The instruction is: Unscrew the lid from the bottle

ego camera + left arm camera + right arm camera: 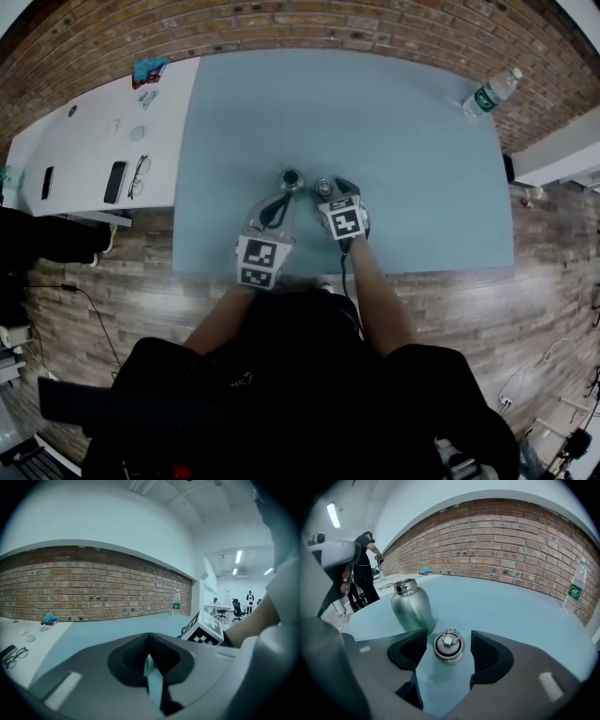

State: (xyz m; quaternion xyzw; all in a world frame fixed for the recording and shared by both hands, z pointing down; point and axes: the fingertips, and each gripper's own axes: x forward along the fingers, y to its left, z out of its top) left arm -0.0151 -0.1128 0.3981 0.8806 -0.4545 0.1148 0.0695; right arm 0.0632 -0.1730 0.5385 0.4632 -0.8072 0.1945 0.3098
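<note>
The bottle point(410, 605) is a squat, rounded steel flask. It stands upright on the table point(520, 616) with its neck open. The lid point(448, 645) is off and rests on the table just beside the bottle, not touching it. It is a round steel cap with a dark band, and a small ring seems to stand on top.

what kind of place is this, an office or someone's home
Probably an office or lab workspace, not a home: a long brick wall, a big blue table, and office chairs under ceiling strip lights in the room beyond.
</note>
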